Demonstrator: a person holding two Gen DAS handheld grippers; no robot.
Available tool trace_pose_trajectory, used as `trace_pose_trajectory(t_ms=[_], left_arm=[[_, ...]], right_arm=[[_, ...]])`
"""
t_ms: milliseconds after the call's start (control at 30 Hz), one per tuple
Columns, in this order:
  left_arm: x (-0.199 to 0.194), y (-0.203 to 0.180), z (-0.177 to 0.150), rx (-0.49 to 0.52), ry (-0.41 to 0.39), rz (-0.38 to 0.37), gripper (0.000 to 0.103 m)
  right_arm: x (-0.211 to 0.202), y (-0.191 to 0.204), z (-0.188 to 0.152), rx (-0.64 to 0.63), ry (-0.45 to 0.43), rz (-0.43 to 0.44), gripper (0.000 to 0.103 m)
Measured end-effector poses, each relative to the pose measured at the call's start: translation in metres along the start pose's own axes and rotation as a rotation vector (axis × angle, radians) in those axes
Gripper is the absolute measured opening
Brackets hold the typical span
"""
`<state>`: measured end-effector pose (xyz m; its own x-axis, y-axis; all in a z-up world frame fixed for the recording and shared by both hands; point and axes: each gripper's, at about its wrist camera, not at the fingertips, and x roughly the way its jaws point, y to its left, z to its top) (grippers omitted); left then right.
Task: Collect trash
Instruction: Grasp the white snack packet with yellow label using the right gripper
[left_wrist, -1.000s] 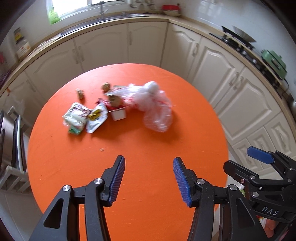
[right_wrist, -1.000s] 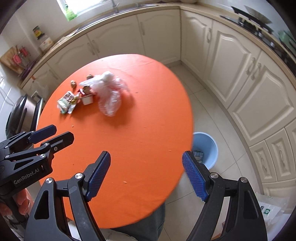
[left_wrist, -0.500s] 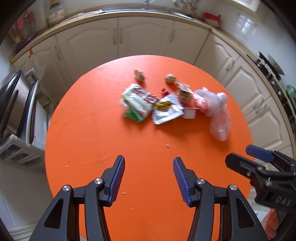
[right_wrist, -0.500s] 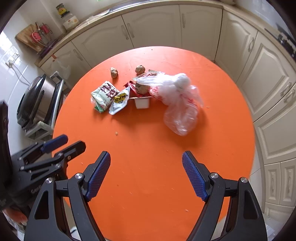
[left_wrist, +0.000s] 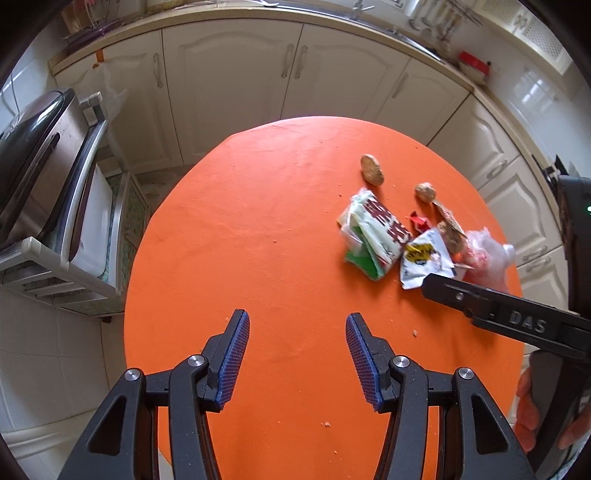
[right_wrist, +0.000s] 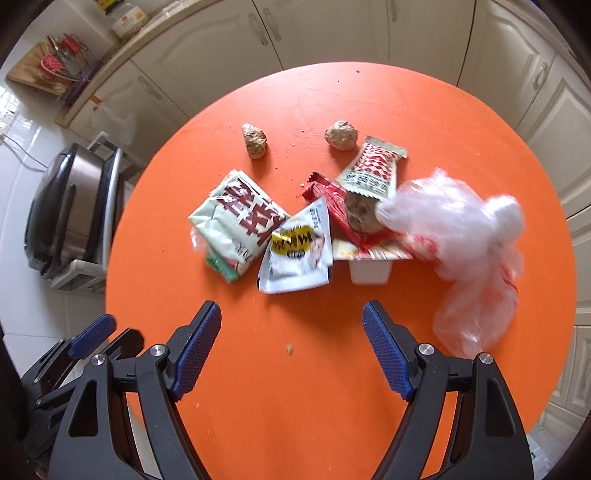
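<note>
Trash lies on a round orange table (right_wrist: 280, 398): a green and white wrapper (right_wrist: 236, 225), a white and yellow sachet (right_wrist: 297, 254), a red wrapper (right_wrist: 332, 201), a red-patterned packet (right_wrist: 371, 171), a white tub (right_wrist: 369, 271), a crumpled clear plastic bag (right_wrist: 465, 251) and two brown lumps (right_wrist: 254, 140) (right_wrist: 341, 134). My right gripper (right_wrist: 291, 347) is open and empty, just short of the sachet. My left gripper (left_wrist: 295, 358) is open and empty over bare table (left_wrist: 258, 240), left of the pile; the green wrapper (left_wrist: 373, 236) shows in its view too.
Cream kitchen cabinets (left_wrist: 229, 85) ring the table. A steel appliance on a rack (left_wrist: 40, 155) stands to the left. Small crumbs (right_wrist: 289, 349) dot the table top. The right gripper's body (left_wrist: 517, 321) crosses the left wrist view at right.
Both grippers have swung left and moved in toward the trash pile, which now fills the right wrist view. Both stay open. The trash has not moved.
</note>
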<state>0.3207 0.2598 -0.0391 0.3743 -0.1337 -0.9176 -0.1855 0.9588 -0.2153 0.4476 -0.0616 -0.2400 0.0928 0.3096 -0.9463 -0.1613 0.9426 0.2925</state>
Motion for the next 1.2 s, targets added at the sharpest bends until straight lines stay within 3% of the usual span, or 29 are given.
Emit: trace_pose_trajectory(t_ms=[233, 367, 433, 467, 700, 833, 1200], left_arm=[[0.024, 0.013, 0.020, -0.034, 0.030, -0.006, 0.051], [0.036, 0.014, 0.028, -0.050, 0.045, -0.015, 0.051], [0.042, 0.014, 0.032, -0.055, 0.052, -0.019, 0.051], [0.044, 0.012, 0.034, -0.058, 0.055, -0.026, 0.051], [0.050, -0.007, 0.048, -0.059, 0.044, -0.057, 0.051], [0.056, -0.021, 0.055, -0.072, 0.040, -0.047, 0.065], [0.102, -0.059, 0.073, -0.068, 0.088, -0.032, 0.067]], right_arm=[[0.036, 0.019, 0.018, -0.025, 0.056, 0.004, 0.048], [0.038, 0.027, 0.027, -0.061, 0.023, -0.039, 0.044], [0.038, 0.029, 0.030, -0.088, 0.001, -0.058, 0.030], [0.038, 0.028, 0.032, -0.091, 0.001, -0.065, 0.011], [0.025, 0.017, 0.022, -0.114, -0.041, -0.044, 0.007], [0.001, 0.008, 0.014, -0.113, -0.073, 0.002, 0.006], [-0.059, -0.028, 0.000, -0.054, -0.187, 0.036, 0.005]])
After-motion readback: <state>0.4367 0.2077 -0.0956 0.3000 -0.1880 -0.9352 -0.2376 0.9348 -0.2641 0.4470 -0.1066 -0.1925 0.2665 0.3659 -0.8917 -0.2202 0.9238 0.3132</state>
